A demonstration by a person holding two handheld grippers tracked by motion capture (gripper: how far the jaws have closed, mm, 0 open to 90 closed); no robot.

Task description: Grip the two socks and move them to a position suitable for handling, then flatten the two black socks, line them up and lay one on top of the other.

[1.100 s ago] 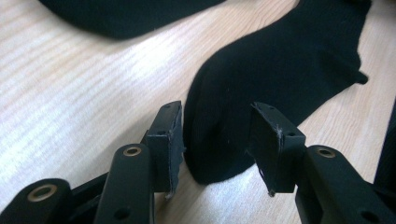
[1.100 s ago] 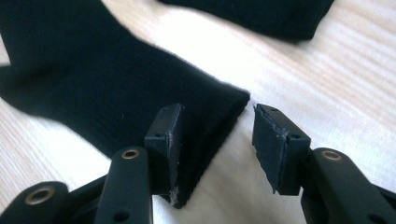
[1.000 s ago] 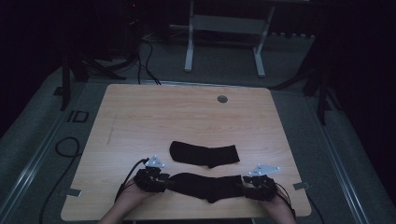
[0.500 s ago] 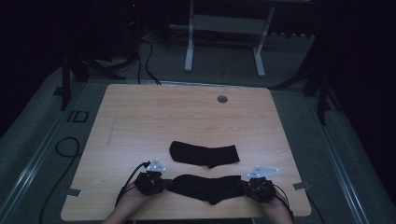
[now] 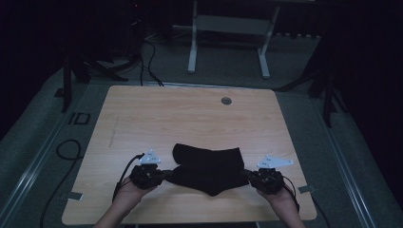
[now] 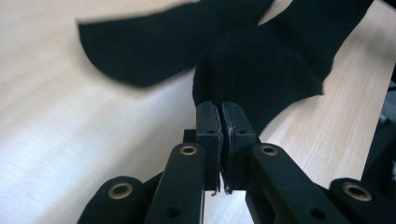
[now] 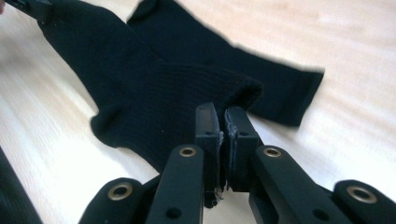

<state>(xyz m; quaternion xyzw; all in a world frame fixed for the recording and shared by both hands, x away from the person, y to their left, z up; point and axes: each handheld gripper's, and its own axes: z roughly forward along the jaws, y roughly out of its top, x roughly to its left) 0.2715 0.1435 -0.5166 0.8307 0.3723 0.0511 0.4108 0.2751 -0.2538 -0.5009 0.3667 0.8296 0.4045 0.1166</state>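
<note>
Near sock (image 5: 209,176) stretched above desk (image 5: 142,118) front edge, just before second sock (image 5: 206,156). Left tongs (image 5: 164,175) clamped on one end, right tongs (image 5: 248,176) on other. Risk: thin pinch, knit slipping free; sagging middle dragging second sock.

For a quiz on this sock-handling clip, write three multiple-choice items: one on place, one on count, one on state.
1. Where does the second sock lie?
A. on the table just beyond the held sock
B. on the floor
C. at the table's far edge

2. How many black socks are there?
A. one
B. two
C. four

3. How is the held sock gripped?
A. by neither gripper
B. by the left gripper alone
C. by both grippers, one at each end

Key: 1 A, it rests flat on the table behind the held one. 2 B, two show. 3 C, left gripper and right gripper are each shut on an end.
</note>
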